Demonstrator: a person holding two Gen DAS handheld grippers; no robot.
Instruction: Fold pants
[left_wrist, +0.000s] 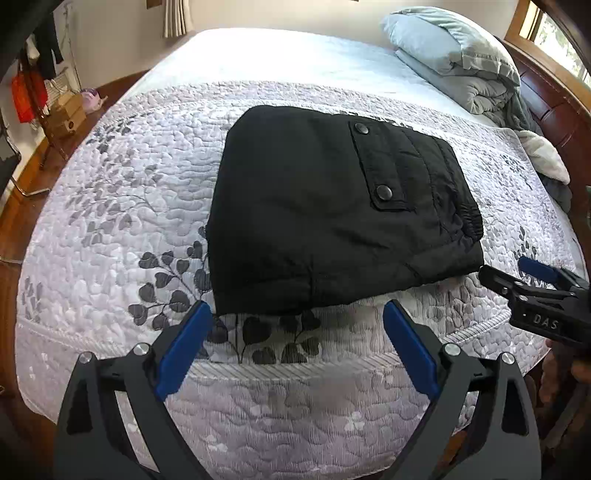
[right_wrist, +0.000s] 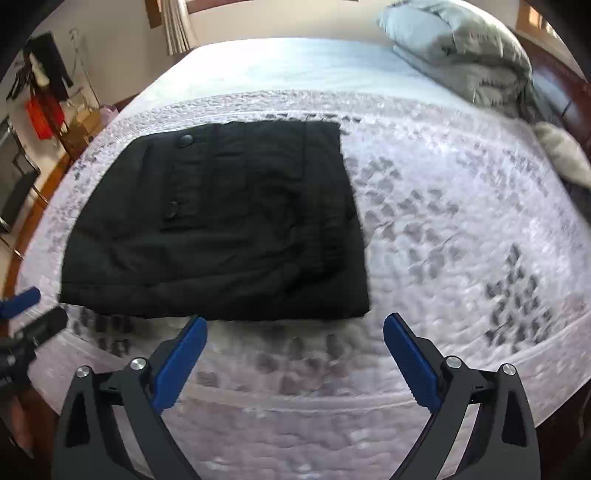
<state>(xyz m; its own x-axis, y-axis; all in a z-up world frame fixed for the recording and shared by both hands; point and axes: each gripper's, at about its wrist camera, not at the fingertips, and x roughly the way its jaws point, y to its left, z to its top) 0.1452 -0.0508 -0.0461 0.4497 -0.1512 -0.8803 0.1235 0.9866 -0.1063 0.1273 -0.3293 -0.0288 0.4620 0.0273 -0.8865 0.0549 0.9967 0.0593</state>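
Observation:
The black pants lie folded into a compact rectangle on the quilted bed, pocket flap with two snap buttons facing up. They also show in the right wrist view. My left gripper is open and empty, just in front of the pants' near edge. My right gripper is open and empty, close to the near right corner of the pants; it also appears at the right of the left wrist view. The right wrist view is motion-blurred.
The white quilt with grey leaf print covers the bed. A pillow and grey folded blankets lie at the far right by the wooden headboard. Boxes and hanging clothes stand on the floor at left.

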